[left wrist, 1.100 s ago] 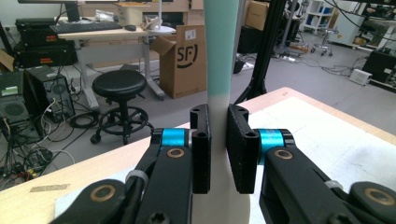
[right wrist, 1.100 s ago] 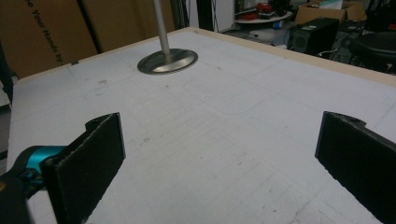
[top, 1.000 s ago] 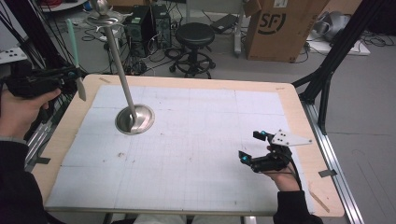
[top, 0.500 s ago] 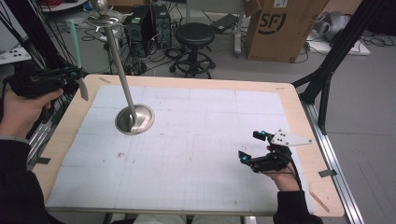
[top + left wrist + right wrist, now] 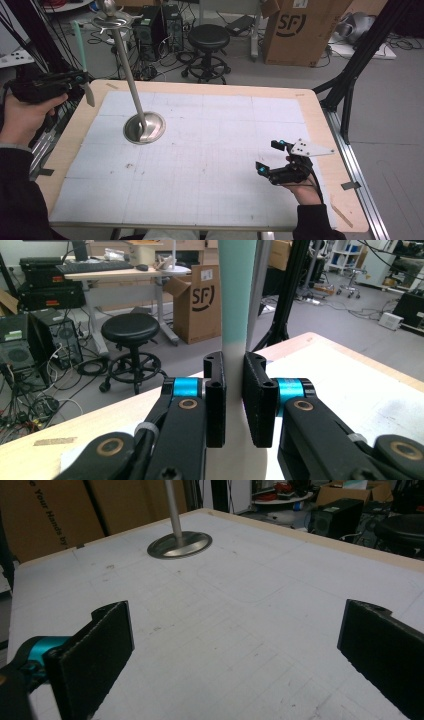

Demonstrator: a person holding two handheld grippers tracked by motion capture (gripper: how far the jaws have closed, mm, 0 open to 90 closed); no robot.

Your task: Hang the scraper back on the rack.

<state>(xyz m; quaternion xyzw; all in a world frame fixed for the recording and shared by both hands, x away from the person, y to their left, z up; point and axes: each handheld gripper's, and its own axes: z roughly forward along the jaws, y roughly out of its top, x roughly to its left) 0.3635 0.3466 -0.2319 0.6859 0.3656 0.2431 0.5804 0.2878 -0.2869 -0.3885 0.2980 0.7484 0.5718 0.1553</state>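
The left tool (image 5: pixel 82 82) sits at the upper left of the high view, just off the edge of the surface. Its two black jaws are pressed tight on a long stick (image 5: pixel 237 295) that is green on top and white lower down. The stick stands up straight between them and pokes out above and below.

The right tool (image 5: pixel 272 156) sits at the lower right of the high view, low over the surface, held by a hand (image 5: pixel 300 187). Its jaws are wide apart and hold nothing.

The surface (image 5: pixel 210 150) is a wooden board with a white sheet marked in squares. A shiny metal stand (image 5: pixel 144 127) with a round foot and a tall thin pole sits on it, left of the middle.

Behind the surface, at the top of the frame, are a black round stool (image 5: pixel 209 37), a brown cardboard box (image 5: pixel 295 30), dark computer boxes (image 5: pixel 157 25) and many cables on the grey floor.
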